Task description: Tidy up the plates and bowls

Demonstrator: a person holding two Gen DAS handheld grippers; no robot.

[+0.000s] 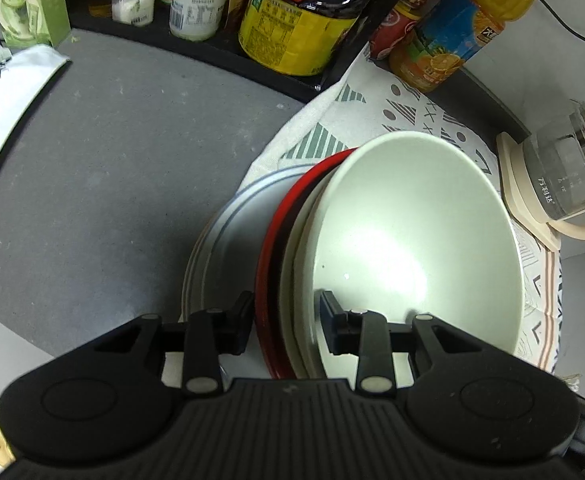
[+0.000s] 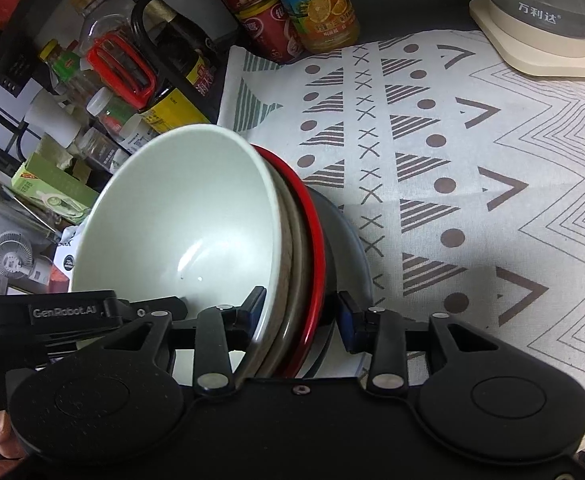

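A stack of nested dishes stands tilted on edge between both grippers: a pale green bowl (image 1: 412, 240) innermost, a beige dish, a red-rimmed bowl (image 1: 268, 264), and a grey-blue rimmed plate (image 1: 228, 248) outermost. My left gripper (image 1: 286, 320) is shut across the stack's near rim, one finger inside the green bowl, the other outside the red bowl. My right gripper (image 2: 300, 316) grips the same stack: left finger inside the green bowl (image 2: 180, 220), right finger behind the red bowl (image 2: 316, 240), against the grey plate (image 2: 352, 248).
A patterned cloth (image 2: 472, 184) covers the counter to the right. A glass kettle on a cream base (image 2: 540, 12) stands at the back right. A black rack with bottles and jars (image 1: 292, 20) lines the back. Grey countertop (image 1: 112, 168) lies left.
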